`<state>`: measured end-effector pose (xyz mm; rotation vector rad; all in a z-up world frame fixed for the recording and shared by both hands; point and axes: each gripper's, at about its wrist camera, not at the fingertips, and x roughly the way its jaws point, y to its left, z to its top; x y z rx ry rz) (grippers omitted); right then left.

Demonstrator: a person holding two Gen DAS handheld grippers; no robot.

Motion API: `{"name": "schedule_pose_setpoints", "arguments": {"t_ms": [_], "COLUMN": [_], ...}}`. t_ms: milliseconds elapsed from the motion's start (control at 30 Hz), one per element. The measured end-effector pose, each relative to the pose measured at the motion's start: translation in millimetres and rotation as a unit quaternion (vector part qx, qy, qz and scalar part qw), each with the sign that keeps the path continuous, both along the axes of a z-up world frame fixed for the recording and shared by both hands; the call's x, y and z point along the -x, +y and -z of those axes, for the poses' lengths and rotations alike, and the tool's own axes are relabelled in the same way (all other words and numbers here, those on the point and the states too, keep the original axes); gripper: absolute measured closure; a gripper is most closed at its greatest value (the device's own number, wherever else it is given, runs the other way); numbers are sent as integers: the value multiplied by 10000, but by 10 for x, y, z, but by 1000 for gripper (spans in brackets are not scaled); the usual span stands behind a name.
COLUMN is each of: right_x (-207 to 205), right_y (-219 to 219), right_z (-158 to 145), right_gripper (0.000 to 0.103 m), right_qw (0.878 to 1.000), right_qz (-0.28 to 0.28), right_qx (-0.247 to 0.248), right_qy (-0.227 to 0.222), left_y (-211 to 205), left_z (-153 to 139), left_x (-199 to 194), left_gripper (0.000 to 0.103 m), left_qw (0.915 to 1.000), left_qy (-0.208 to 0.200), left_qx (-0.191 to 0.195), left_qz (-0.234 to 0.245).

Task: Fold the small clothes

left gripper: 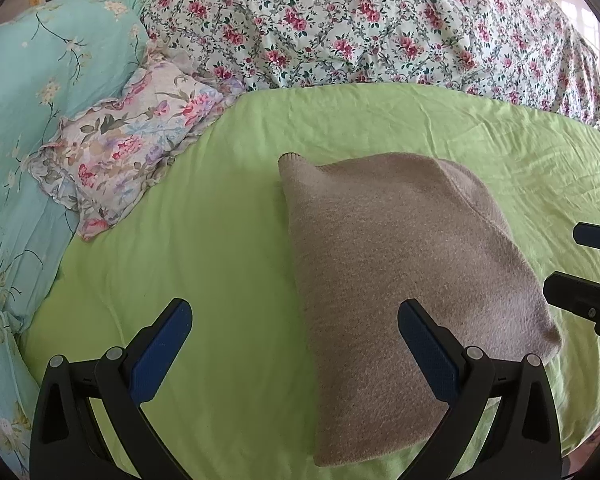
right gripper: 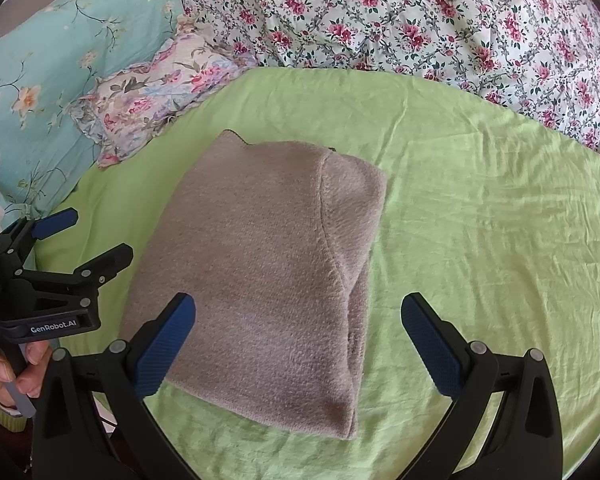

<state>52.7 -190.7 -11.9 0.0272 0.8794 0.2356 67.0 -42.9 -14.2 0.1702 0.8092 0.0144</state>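
Note:
A folded tan knitted garment [left gripper: 404,280] lies flat on the green sheet [left gripper: 204,264]; it also shows in the right wrist view [right gripper: 260,272]. My left gripper [left gripper: 296,316] is open and empty above the garment's near left edge, its right finger over the cloth. My right gripper [right gripper: 298,312] is open and empty above the garment's near right part. In the right wrist view the left gripper [right gripper: 96,236] is at the garment's left side. In the left wrist view the right gripper [left gripper: 568,264] is at the garment's right edge.
A small floral pillow [left gripper: 128,148] lies at the back left of the green sheet. A turquoise flowered quilt [left gripper: 32,120] lies at the left and a rose-patterned duvet [left gripper: 380,24] along the back. A hand [right gripper: 12,372] holds the left gripper's handle.

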Motion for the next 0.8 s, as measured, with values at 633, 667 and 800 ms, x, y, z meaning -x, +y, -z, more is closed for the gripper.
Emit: {"name": "schedule_pose_setpoints", "arguments": {"t_ms": [633, 667, 800], "right_x": [-81, -89, -96], "right_y": [32, 29, 29], "right_z": [38, 43, 54], "right_gripper": [0, 0, 0], "right_qw": [10000, 10000, 10000], "right_qz": [11, 21, 31], "right_qx": [0, -8, -16], "right_qy": [62, 63, 76], "left_y": [35, 35, 29], "left_z": [-15, -18, -28], "left_x": [-35, -35, -37], "left_gripper": [0, 0, 0], "left_qw": [9999, 9999, 9999], "left_qy": [-19, -16, -47], "left_qx": [12, 31, 65], "left_qz": [-129, -135, -95]}}
